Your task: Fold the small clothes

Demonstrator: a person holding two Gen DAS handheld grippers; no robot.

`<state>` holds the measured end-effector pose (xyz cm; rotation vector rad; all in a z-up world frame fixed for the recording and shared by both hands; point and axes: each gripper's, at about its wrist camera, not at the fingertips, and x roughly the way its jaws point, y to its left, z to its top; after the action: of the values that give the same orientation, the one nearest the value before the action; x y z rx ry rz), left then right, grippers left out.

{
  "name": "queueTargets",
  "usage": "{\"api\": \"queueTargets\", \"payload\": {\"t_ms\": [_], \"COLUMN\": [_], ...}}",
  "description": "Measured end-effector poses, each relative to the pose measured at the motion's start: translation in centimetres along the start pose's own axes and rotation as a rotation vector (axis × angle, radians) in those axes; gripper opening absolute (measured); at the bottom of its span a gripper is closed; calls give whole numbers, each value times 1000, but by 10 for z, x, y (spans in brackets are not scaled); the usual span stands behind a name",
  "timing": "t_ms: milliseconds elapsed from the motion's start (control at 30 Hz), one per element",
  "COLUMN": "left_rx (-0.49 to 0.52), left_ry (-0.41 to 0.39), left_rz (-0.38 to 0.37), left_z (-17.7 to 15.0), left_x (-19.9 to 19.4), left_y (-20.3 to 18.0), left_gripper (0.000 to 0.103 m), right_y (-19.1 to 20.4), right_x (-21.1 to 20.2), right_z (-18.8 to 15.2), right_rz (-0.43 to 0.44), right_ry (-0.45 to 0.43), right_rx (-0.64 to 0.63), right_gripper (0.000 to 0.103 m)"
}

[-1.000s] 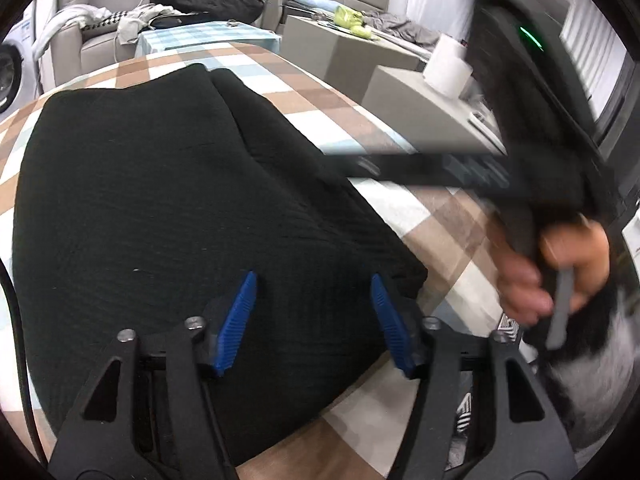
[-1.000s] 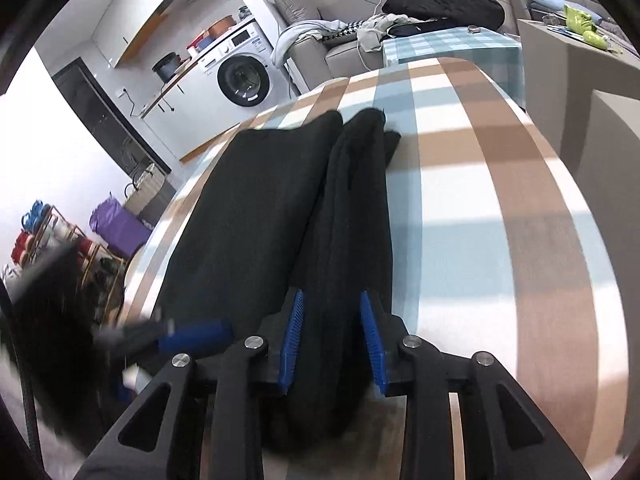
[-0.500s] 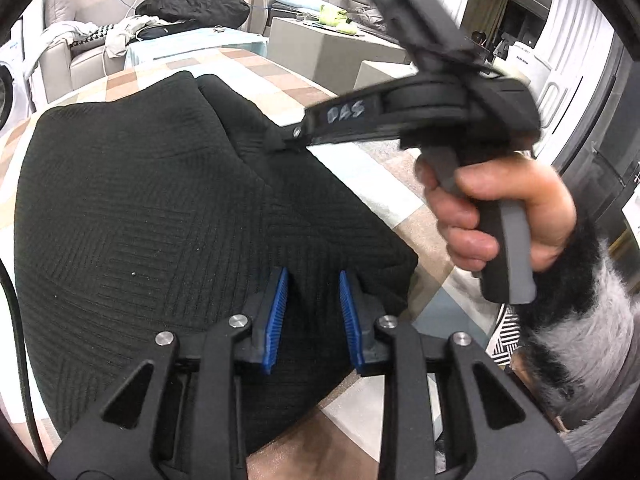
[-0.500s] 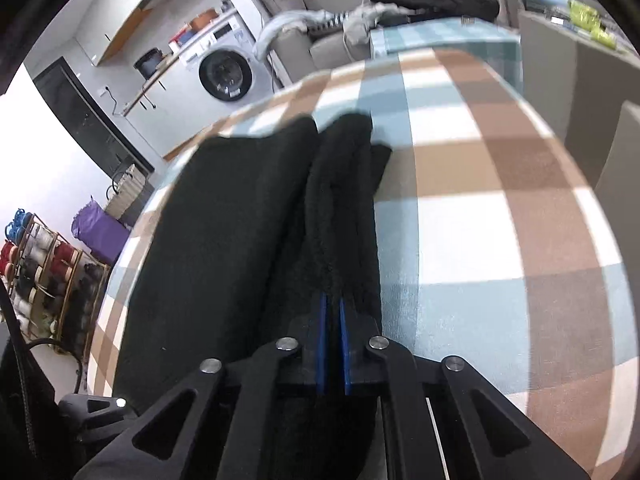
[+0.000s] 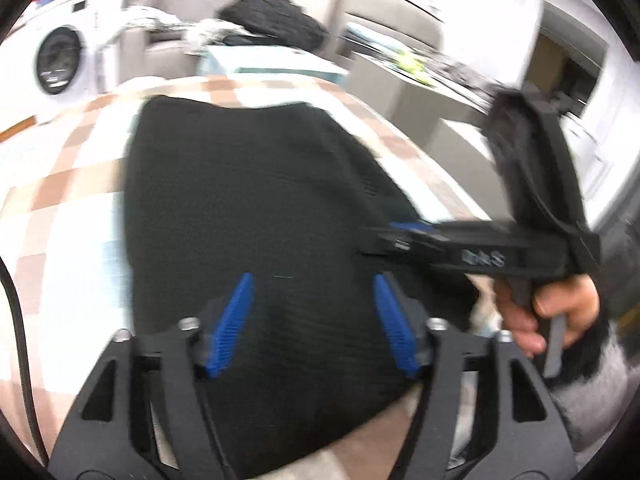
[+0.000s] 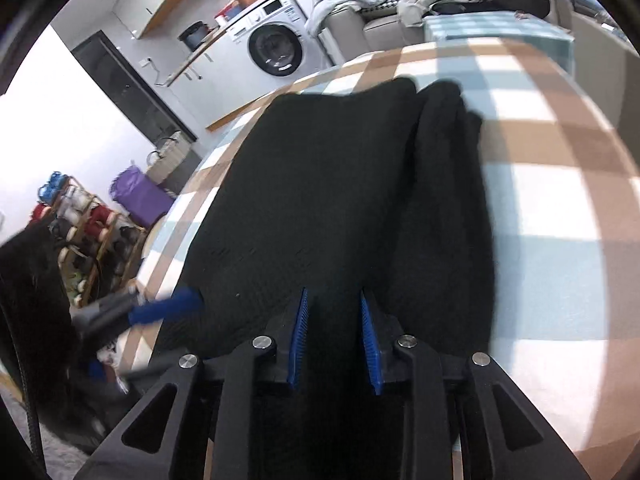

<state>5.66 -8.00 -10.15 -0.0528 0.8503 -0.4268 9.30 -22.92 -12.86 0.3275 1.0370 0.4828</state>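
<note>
Cloth dominates both views: a black knitted garment (image 5: 256, 200) is spread flat on the checked tablecloth (image 5: 60, 184), filling the centre of the left wrist view from 12 to 6 o'clock, a lie that suits folding. At 9 o'clock of that view a washing machine (image 5: 60, 60) is seen in the background. The left gripper (image 5: 316, 320) is held just over the near hem with its blue pads (image 5: 232, 320) spread wide and nothing between them, presumably so the edge can be taken. At 3 o'clock the right gripper (image 5: 404, 236) is seen side-on over the garment's right edge. In the right wrist view the garment's bunched strip (image 6: 448, 184) runs from 12 o'clock down to the narrowly parted, empty jaws; whether cloth is touched cannot be told.
</note>
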Motion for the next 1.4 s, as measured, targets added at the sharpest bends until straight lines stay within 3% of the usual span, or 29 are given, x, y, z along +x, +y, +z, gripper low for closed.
{"api": "queueTargets", "payload": {"t_ms": [33, 200, 300, 467, 567, 733, 800, 833, 867, 1000, 1100, 1167, 1300, 1400], "left_rx": [-20, -105, -149, -176, -166, -161, -159, -159, -157, -146, -147, -141, -125, -95], "left_ry": [-6, -52, -63, -17, 8, 40, 41, 41, 41, 32, 26, 27, 13, 11], "left_rz": [31, 97, 108, 128, 127, 112, 113, 110, 108, 110, 101, 102, 79, 34], "left_z": [0, 1, -2, -15, -27, -36, -36, -36, -37, -35, -34, -32, -22, -9], "left_x": [-2, -21, -27, -26, -23, -11, -9, -10, -9, -14, -15, -16, -16, -8], "left_y": [9, 51, 73, 92, 85, 74, 71, 70, 69, 62, 60, 57, 47, 32], "left_gripper": [66, 67, 67, 67, 67, 67, 67, 67, 67, 67, 67, 67, 67, 67], "right_y": [1, 19, 9, -6, 3, 20, 22, 23, 24, 27, 15, 9, 14, 14], "right_x": [2, -28, -21, -17, -35, -45, -43, -40, -38, -59, -50, -36, -40, -37], "right_z": [-1, 0, 0, -17, -44, -77, -80, -79, -78, -68, -70, -76, -72, -70], "right_rz": [-7, 13, -51, 27, 61, 14, -1, -10, -17, 63, 20, -8, 4, 2], "right_ry": [-7, -95, -61, 8, 27, 40, 29, 22, 18, -75, -28, 36, 16, 3], "right_rx": [-5, -71, -49, 33, -17, -91, -105, -111, -118, -102, -62, -39, -36, -39], "right_gripper": [10, 8, 10, 19, 24, 24, 20, 10, 8, 6, 6, 6, 19, 22]}}
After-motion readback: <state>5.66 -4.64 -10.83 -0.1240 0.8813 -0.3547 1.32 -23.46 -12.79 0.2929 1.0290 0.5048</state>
